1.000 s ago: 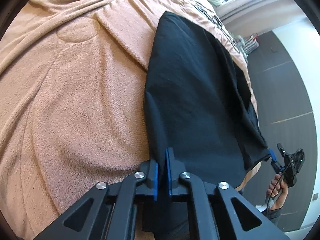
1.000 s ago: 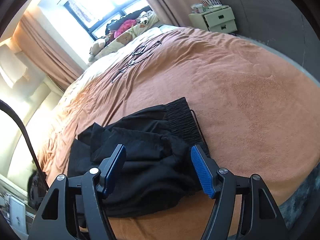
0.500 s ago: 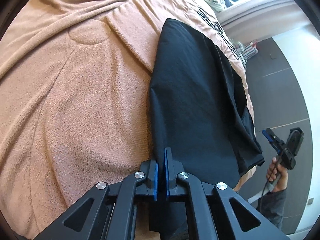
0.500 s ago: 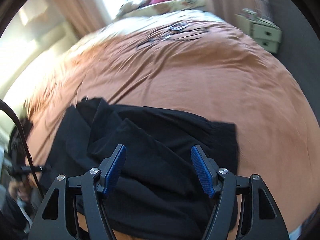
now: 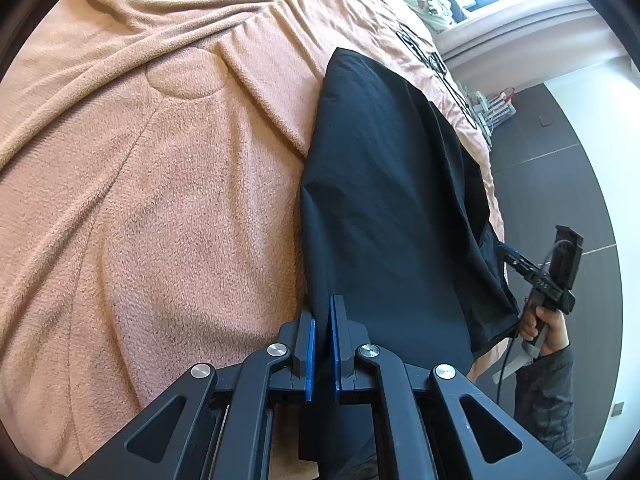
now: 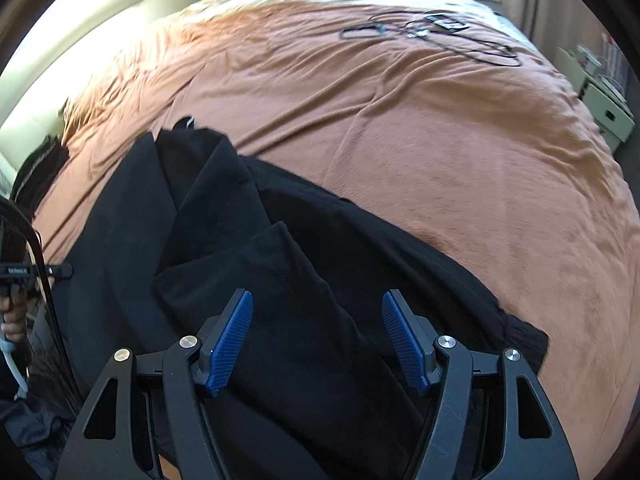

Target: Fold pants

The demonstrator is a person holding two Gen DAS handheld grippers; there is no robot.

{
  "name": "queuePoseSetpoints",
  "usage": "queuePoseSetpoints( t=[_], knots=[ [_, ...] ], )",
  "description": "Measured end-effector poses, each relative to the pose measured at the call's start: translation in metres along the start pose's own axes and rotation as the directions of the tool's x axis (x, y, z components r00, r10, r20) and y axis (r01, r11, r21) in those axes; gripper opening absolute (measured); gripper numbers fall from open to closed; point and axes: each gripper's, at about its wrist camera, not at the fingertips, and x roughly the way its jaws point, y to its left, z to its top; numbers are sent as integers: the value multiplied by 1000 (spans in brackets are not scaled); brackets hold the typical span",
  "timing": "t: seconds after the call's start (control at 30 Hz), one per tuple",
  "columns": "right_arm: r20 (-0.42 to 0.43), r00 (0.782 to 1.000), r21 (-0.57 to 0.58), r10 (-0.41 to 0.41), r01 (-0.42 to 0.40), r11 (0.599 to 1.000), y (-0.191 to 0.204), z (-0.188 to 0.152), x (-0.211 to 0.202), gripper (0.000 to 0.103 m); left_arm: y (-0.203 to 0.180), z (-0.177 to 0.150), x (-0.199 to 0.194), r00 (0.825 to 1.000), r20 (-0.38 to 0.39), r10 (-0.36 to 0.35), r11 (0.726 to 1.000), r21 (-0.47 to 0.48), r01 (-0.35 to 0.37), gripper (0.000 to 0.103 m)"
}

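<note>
Pants lie along blanket edge, wide bare blanket beside them.

Each hand-held black two-finger gripper, left and right, has angular black linkage arms with triangular cut-outs behind the jaws. Round silver screw heads mark the pivots, two on either side of the jaws. Flat blue textured pads line the inner jaw faces. A black cable runs beside the jaws. The person wears a dark grey long sleeve.
</note>
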Motion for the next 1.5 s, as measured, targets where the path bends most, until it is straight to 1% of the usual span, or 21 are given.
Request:
queuePoseSetpoints(
  t=[0.03, 0.07, 0.1, 0.17, 0.27, 0.33, 0.4, 0.43, 0.6, 0.7, 0.83, 0.97, 1.13, 1.2, 1.23, 1.27, 1.3, 1.33, 1.37, 1.4, 1.5],
  knots=[
    [-20, 1000, -5, 7, -7, 1000, 1, 2, 5, 60, 2, 0, -1, 1000, 0, 0, 1000, -1, 0, 6],
    [-39, 999, -8, 13, -13, 1000, 2, 3, 10, 44, 2, 1, -1, 1000, -1, 1, 1000, -2, -1, 6],
    [-58, 998, -13, 7, -8, 1000, 4, 4, 16, 25, 3, 1, -1, 1000, -1, 3, 1000, -2, -3, 7],
    [-59, 998, -25, -17, 15, 1000, 6, 4, 19, 5, 2, 1, -1, 1000, 0, 6, 1000, 0, -6, 11],
    [-8, 999, 10, -31, 31, 999, 1, 5, 9, 1, 1, 0, -1, 1000, 1, 7, 1000, 1, -7, 17],
    [39, 998, 49, -55, 53, 997, -8, 5, -5, 1, 1, 0, -3, 1000, 7, 10, 1000, 5, -10, 32],
    [78, 993, 90, -90, 82, 993, -18, 3, -20, 0, 0, 0, -8, 999, 34, 9, 1000, 10, -10, 41],
    [102, 988, 114, -114, 102, 988, -25, 3, -29, 0, 0, 0, -9, 999, 42, 6, 1000, 13, -7, 42],
    [145, 966, 210, -213, 181, 961, -49, -5, -49, 0, 2, 2, -9, 999, 44, -3, 1000, 10, 2, 42],
    [149, 948, 276, -282, 234, 932, -61, -8, -55, 0, 3, 1, -8, 999, 41, -4, 1000, 6, 4, 42],
    [140, 932, 330, -335, 275, 903, -67, -7, -52, 0, 5, 1, -9, 999, 42, -1, 1000, 1, 1, 42],
    [110, 916, 365, -386, 324, 873, -63, -9, -49, 0, 6, 2, -9, 999, 44, 1, 1000, -4, -1, 42],
    [10, 919, 344, -394, 366, 864, -52, -7, -38, 2, 8, 4, -9, 999, 37, 3, 1000, 0, -3, 42],
    [9, 911, 330, -412, 386, 862, -44, -9, -44, 10, 6, 4, -8, 999, 35, 0, 1000, 3, 0, 42],
    [22, 915, 320, -402, 375, 870, -40, -9, -48, 12, 5, 4, -8, 999, 35, -2, 1000, 4, 2, 42],
    [39, 920, 305, -389, 360, 882, -34, -11, -52, 21, 4, 4, -7, 999, 36, -3, 1000, 5, 3, 42],
    [52, 921, 289, -387, 357, 888, -27, -12, -57, 35, 3, 5, -7, 999, 37, -3, 1000, 6, 3, 42],
    [65, 920, 276, -387, 357, 893, -22, -14, -61, 43, 2, 5, -7, 999, 37, -4, 1000, 6, 3, 42],
    [85, 916, 256, -393, 360, 897, -14, -17, -67, 56, 3, 6, -7, 999, 38, -5, 1000, 6, 5, 42],
    [102, 915, 241, -391, 359, 902, -8, -19, -71, 58, 2, 5, -7, 999, 38, -6, 1000, 5, 6, 42],
    [154, 934, 172, -324, 297, 939, 17, -31, -83, 58, 4, 5, -9, 999, 41, -10, 1000, 3, 10, 42]
  ],
)
